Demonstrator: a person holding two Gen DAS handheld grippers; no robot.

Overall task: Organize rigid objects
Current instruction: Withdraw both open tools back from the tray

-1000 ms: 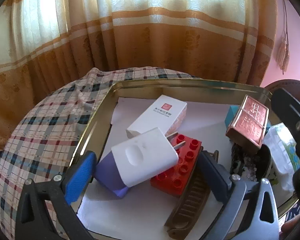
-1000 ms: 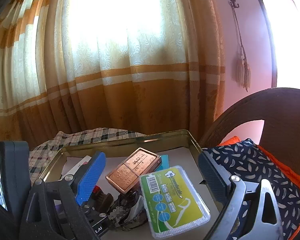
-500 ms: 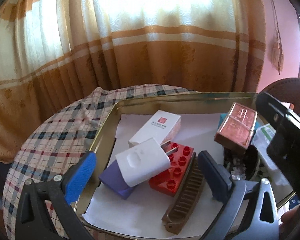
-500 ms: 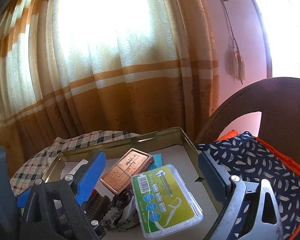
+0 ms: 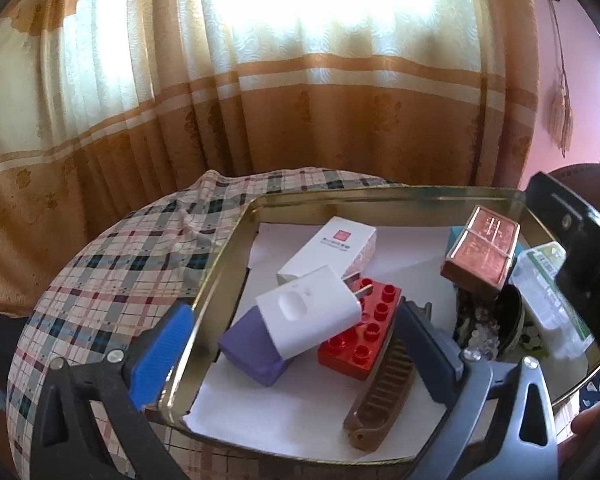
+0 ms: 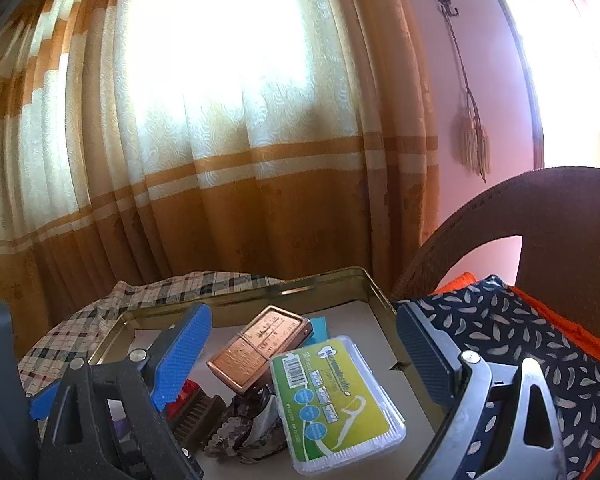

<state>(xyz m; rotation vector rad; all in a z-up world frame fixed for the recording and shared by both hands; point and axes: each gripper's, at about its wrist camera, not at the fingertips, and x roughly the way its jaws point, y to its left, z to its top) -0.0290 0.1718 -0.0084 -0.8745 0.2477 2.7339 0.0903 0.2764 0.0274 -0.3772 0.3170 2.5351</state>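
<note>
A gold tin tray (image 5: pixel 236 248) holds a white plug charger (image 5: pixel 308 316) lying on a purple box (image 5: pixel 252 348) and a red studded brick (image 5: pixel 364 332). Beside these lie a brown comb (image 5: pixel 384 392), a white carton (image 5: pixel 332 252) and a copper-coloured box (image 5: pixel 480 252). My left gripper (image 5: pixel 294 310) hovers open over the tray's near left corner, apart from the charger. My right gripper (image 6: pixel 304 320) is open above the tray's right side, over the copper box (image 6: pixel 260 344) and a green floss-pick case (image 6: pixel 336 396), and touches neither.
The tray rests on a plaid cloth (image 5: pixel 112 272) over a round table. Orange and cream curtains hang behind. A dark wicker chair (image 6: pixel 540 208) with a feather-print cushion (image 6: pixel 520 340) stands at the right. A dark dish of beads (image 5: pixel 496 320) sits under the copper box.
The left wrist view has tipped upward and drawn back, so more curtain shows and the tray sits lower. Nothing in the tray has shifted. Both grippers have stayed open.
</note>
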